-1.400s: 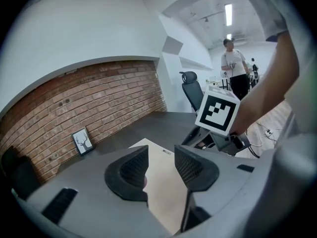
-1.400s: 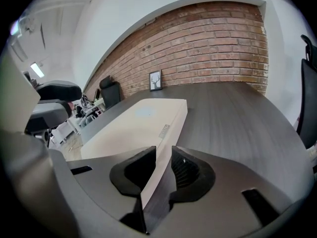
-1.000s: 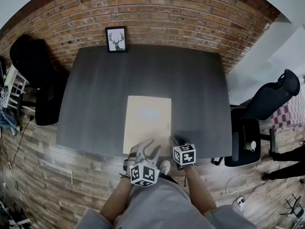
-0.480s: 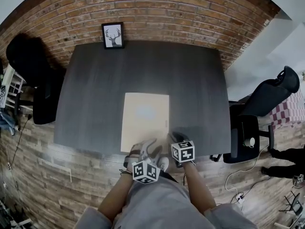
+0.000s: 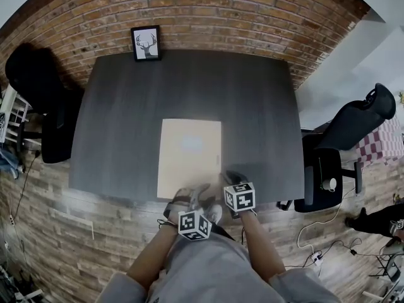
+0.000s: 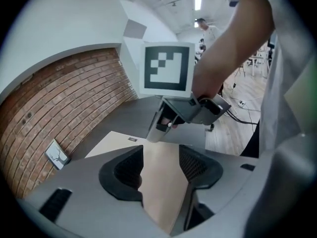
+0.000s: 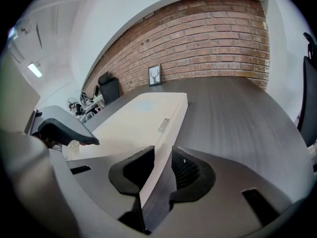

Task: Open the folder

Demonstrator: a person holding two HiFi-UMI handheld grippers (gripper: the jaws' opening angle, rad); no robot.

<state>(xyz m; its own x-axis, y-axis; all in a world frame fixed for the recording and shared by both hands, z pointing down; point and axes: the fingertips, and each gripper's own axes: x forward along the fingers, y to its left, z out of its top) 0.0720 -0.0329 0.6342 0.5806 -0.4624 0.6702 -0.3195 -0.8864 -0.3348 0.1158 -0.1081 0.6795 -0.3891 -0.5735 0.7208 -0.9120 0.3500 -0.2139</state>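
Observation:
A flat tan folder (image 5: 189,156) lies shut on the dark table (image 5: 126,118), close to the near edge. My left gripper (image 5: 192,197) hovers over the folder's near edge. Its jaws have just been opening, and only the bare cover (image 6: 163,182) shows in the gap (image 6: 161,170) between them. My right gripper (image 5: 230,178) sits at the folder's near right corner. Its jaws (image 7: 163,170) stand a little apart, with the folder's right edge (image 7: 163,128) and the table showing through the gap. Each gripper shows in the other's view: the right gripper (image 6: 166,120), the left gripper (image 7: 69,130).
A small framed deer picture (image 5: 146,43) leans against the brick wall at the table's far left. A black chair (image 5: 38,87) stands left of the table and another (image 5: 353,137) to the right. Cables lie on the wooden floor at the lower right.
My left gripper has sunk and rolled at the folder's near edge, and its jaws stand wider. The right gripper has kept still.

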